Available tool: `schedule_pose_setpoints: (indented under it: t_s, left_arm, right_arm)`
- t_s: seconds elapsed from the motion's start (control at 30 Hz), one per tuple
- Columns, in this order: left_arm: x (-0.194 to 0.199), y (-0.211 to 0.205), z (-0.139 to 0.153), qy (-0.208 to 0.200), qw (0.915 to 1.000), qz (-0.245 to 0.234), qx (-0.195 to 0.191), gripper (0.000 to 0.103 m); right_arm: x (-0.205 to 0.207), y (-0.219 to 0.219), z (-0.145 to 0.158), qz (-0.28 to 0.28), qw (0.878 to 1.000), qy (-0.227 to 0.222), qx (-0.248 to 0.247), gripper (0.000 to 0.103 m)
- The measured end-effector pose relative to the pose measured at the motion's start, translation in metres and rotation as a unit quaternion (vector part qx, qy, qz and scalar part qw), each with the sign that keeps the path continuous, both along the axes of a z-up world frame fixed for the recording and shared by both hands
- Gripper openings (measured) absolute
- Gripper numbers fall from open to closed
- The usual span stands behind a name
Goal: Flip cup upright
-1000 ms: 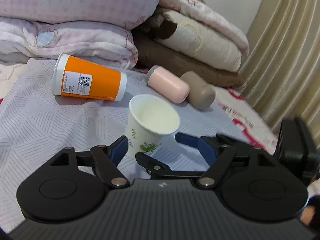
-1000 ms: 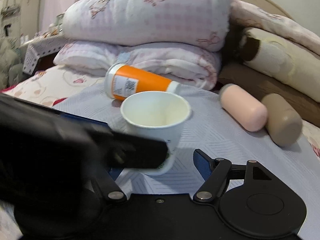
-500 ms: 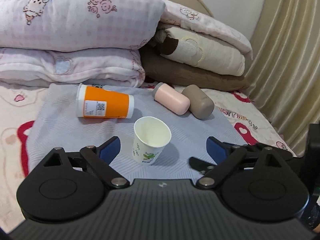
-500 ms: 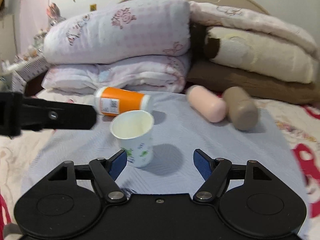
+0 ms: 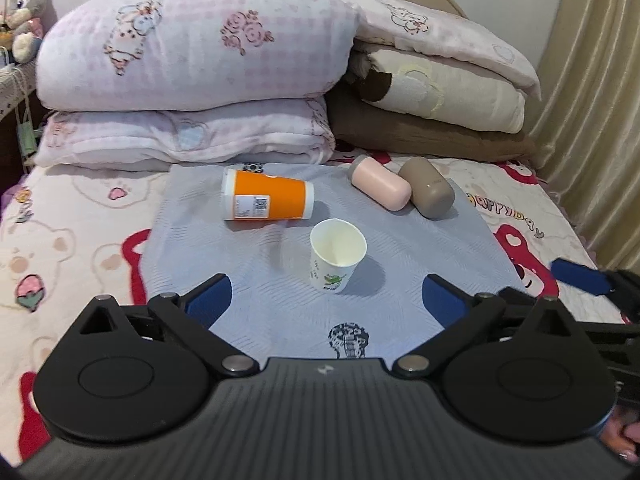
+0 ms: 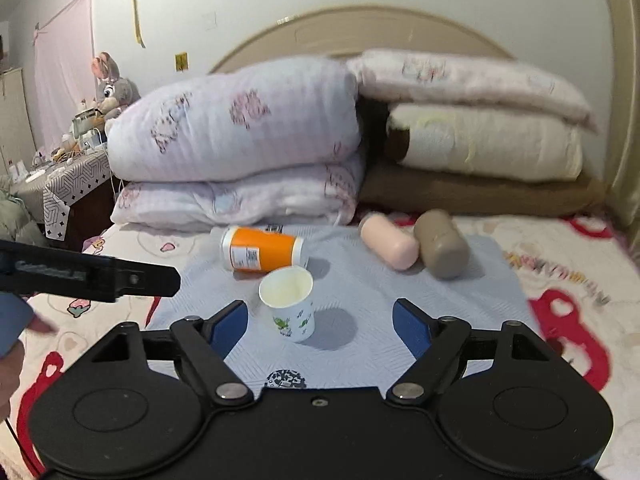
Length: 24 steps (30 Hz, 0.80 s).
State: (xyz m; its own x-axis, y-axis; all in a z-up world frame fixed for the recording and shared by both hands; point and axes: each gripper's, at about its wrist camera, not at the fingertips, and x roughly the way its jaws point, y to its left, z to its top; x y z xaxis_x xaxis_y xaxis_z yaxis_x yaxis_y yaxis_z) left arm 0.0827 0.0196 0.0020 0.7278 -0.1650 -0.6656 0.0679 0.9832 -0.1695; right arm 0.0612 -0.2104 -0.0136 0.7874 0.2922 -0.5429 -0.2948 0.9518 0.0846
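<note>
The paper cup [image 5: 337, 255] stands upright on the grey cloth [image 5: 420, 248], apart from both grippers. Being light and easily crushed, it would be pinched gently mid-wall. Left gripper [image 5: 326, 300] and right gripper [image 6: 320, 326] are held spread, empty.

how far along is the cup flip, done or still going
Looks done: the white paper cup stands upright on the grey cloth, mouth up. Nothing is in hand: the left gripper and right gripper are both open and clear of it. The orange cup lies on its side.

two cups [image 5: 338, 254], two bottles [image 5: 380, 190], four pillows [image 5: 192, 52].
</note>
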Motion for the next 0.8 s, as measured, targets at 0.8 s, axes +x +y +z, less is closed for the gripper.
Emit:
schedule_pose_setpoints:
  t_s: [0.8]
  left_arm:
    - [-0.058, -0.01, 0.027, 0.046, 0.994, 0.044, 0.089, 0.103]
  right_arm:
    - [-0.047, 0.006, 0.039, -0.06, 0.996, 0.04, -0.053, 0.103]
